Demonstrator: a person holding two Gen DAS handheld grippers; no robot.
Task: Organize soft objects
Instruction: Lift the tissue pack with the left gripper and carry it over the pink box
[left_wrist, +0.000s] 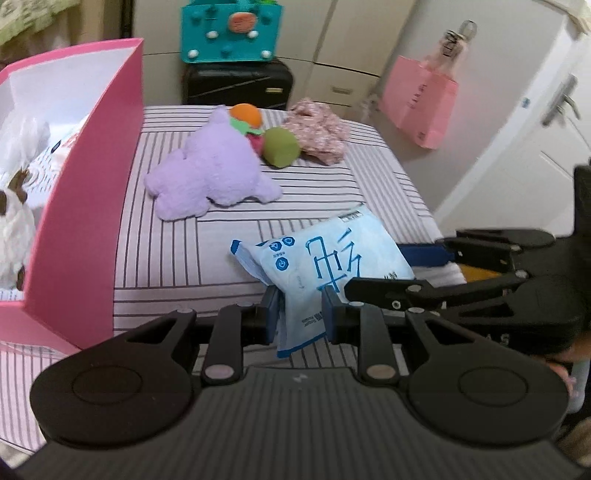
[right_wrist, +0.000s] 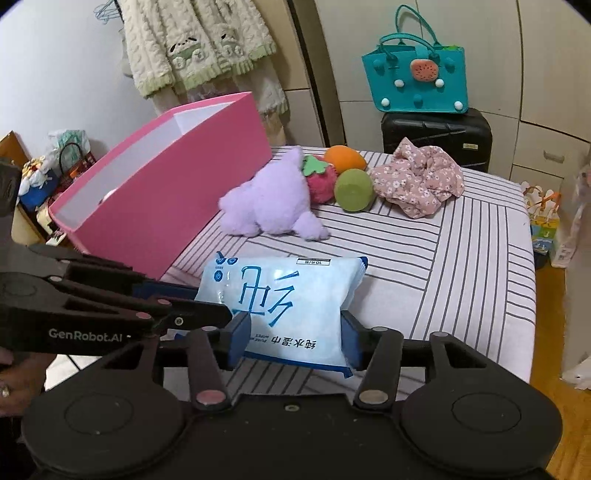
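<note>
The left gripper (left_wrist: 300, 316) has its jaws drawn in tight, pinching a flat end of the wipes pack (left_wrist: 325, 266), so the film bunches between the blue pads. The right gripper (right_wrist: 293, 338) stands about half spread, its pads (right_wrist: 239, 341) against the two sides of the same pack (right_wrist: 284, 306) across its width; whether they press or only touch I cannot tell. The pack hangs near the front edge of the striped bed (right_wrist: 461, 258), its long axis running roughly from the left gripper toward the bed's right edge, and its printed face is up (the big blue characters read upside down from the right wrist view). The pink box (right_wrist: 166, 206) sits on the bed's left edge, open at the top, with white plush (left_wrist: 14, 206) showing inside. Toward the far edge lies a purple plush (right_wrist: 269, 199), touching a strawberry plush (right_wrist: 319, 181); an orange ball (right_wrist: 345, 157) and a green ball (right_wrist: 354, 190) sit just beside them, and a floral cloth (right_wrist: 419, 181) lies crumpled near the far right corner.
</note>
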